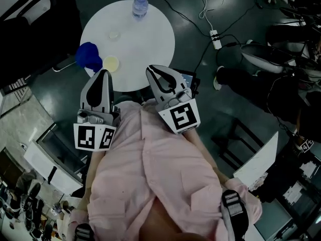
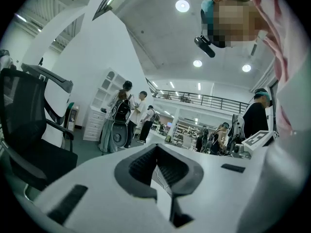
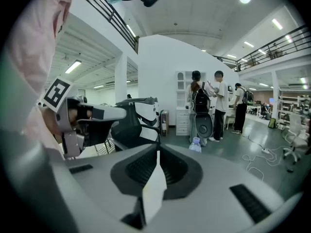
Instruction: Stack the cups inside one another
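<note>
Pink shirt [image 1: 165, 174] cloth fills the near part of the head view. Both tools are held close against it, pointing away toward a round white table [image 1: 150, 44] on the dark floor [image 1: 225, 109].

The left gripper [image 1: 104, 73] has its jaws closed tip to tip, with nothing caught between them. The right gripper [image 1: 152, 69], just beside it, is the same: jaws pressed together and empty. Both hover at the near edge of the table, apart from everything on it.

A blue plastic cup [image 1: 89, 55] sits at the table's left rim, just beyond the left gripper. Its shape is blurred, so I cannot tell whether it is one cup or several. A pale yellow cup [image 1: 111, 63] stands upright with its mouth up, just right of the blue one and close to touching it. Farther in, a clear round cup [image 1: 114, 34] stands alone and is faint against the white top. At the far edge stands a clear plastic water bottle [image 1: 140, 6] with a blue cap, well apart from the cups.

A white power strip [image 1: 215, 38] lies on the floor to the right of the table. In the left gripper view, a black mesh office chair [image 2: 24, 130] stands at the left.
</note>
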Action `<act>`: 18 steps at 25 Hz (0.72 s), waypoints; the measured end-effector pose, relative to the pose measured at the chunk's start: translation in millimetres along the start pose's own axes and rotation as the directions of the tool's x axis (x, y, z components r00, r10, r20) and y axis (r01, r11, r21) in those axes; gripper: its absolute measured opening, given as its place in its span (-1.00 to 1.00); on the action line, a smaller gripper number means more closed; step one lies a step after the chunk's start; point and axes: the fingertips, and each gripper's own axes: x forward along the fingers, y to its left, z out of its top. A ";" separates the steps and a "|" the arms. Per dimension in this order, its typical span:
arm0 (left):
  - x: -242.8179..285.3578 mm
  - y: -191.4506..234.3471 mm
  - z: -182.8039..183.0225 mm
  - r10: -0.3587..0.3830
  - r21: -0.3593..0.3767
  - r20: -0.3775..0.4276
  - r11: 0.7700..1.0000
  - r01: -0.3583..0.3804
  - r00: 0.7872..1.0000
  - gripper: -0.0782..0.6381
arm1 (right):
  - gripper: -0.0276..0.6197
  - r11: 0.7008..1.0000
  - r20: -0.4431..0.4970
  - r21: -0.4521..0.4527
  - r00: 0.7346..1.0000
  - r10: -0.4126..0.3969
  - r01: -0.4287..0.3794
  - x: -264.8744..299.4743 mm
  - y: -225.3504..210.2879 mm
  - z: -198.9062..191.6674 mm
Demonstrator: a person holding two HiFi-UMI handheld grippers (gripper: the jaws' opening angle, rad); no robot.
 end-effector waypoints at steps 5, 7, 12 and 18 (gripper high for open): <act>4.8 -22.0 -4.4 0.050 -0.004 0.010 0.999 -0.050 0.999 -0.73 | -0.80 0.997 -0.005 -0.023 0.997 0.073 -0.073 -10.1 -13.8 -0.3; 2.3 -28.0 -7.0 0.081 -0.004 0.015 0.997 -0.081 0.997 -0.73 | -0.80 0.994 -0.003 -0.037 0.994 0.106 -0.106 -12.9 -16.2 0.4; -11.7 -33.7 -20.8 0.170 0.001 0.025 0.985 -0.170 0.985 -0.73 | -0.80 0.983 0.014 -0.046 0.983 0.180 -0.180 -14.8 -16.2 -3.4; -24.9 -39.4 -27.3 0.248 0.000 0.050 0.969 -0.249 0.967 -0.73 | -0.80 0.970 0.010 -0.068 0.972 0.234 -0.233 -19.5 -15.2 -8.4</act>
